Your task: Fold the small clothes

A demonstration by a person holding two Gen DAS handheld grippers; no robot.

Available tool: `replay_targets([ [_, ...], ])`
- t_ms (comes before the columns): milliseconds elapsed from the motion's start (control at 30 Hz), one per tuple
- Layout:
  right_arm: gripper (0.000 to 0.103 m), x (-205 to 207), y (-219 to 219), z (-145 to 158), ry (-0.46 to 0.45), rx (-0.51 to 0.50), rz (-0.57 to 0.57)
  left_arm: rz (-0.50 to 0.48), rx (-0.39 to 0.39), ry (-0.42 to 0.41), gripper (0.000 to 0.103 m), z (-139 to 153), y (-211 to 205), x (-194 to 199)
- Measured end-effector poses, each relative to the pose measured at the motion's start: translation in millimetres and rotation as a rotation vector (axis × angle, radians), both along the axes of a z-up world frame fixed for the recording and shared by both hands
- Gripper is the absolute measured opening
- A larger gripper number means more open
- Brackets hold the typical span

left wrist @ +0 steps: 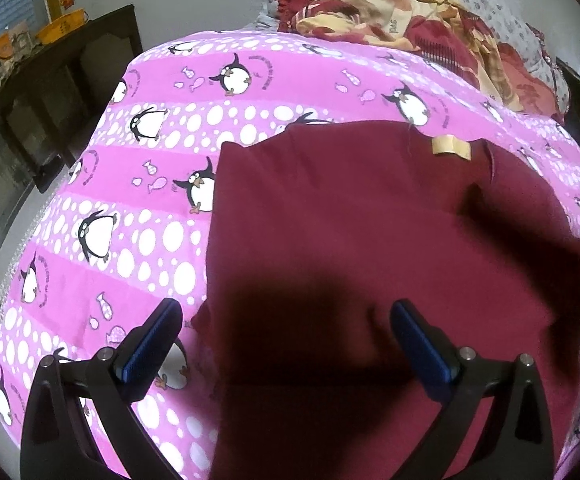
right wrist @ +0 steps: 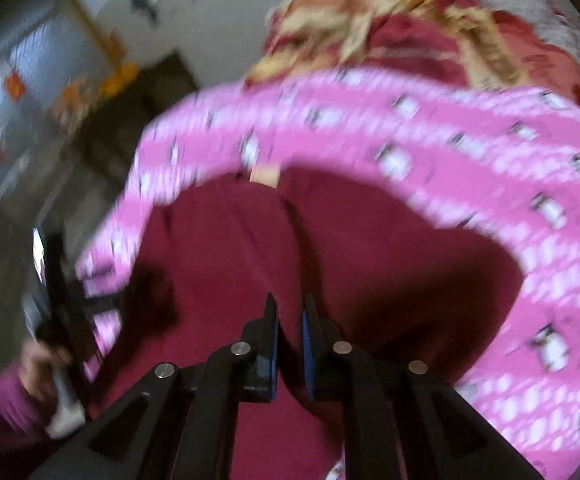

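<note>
The maroon garment (left wrist: 350, 220) lies spread on the bed's pink penguin sheet (left wrist: 162, 184), directly below and ahead of the left gripper (left wrist: 286, 316). That gripper hovers over the garment's near left edge with its jaws wide apart and nothing between them; its left finger (left wrist: 158, 332) is over the sheet, its right finger over the cloth.

In the blurred right wrist view, the right gripper (right wrist: 289, 312) points down at the garment (right wrist: 370, 248) with its jaws nearly together. A fold of maroon cloth seems to run up between the pads, but the blur leaves it unclear whether it is pinched.

The garment is plain dark red, fairly flat, with a tan label (left wrist: 452, 148) at its far edge and a raised fold on the right side. A crumpled red and yellow blanket (left wrist: 402, 12) lies at the far end of the bed. A hand (right wrist: 42, 364) in a pink sleeve shows at the left.
</note>
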State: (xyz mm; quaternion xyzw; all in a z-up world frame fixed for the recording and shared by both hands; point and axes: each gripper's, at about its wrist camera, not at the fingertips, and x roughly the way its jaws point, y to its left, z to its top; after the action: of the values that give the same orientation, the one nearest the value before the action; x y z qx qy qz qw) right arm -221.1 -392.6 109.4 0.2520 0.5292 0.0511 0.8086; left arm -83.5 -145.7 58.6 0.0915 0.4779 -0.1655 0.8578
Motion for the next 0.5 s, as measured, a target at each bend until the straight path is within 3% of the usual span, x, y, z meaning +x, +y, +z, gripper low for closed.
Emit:
replay_targets([
  [100,0.024,-6,15,-20,0.077,0.004,0.018,-0.030,-0.017,-0.005,0.103,6,-6,-5],
  [167,0.044,-17,10,-13,0.044,0.035,-0.013,-0.053,-0.031,-0.012,0.103,9,-11,-7],
  [267,0.065,-32,-8,4,-0.009,0.046,-0.076,-0.100,-0.038,-0.013,0.103,11,-29,-5],
  [367,0.072,-50,-19,14,-0.018,0.014,-0.140,-0.149,-0.024,-0.037,0.103,10,-55,-3],
  [500,0.072,-75,-34,10,0.007,0.064,-0.212,-0.220,0.009,-0.037,0.103,0,-95,2],
])
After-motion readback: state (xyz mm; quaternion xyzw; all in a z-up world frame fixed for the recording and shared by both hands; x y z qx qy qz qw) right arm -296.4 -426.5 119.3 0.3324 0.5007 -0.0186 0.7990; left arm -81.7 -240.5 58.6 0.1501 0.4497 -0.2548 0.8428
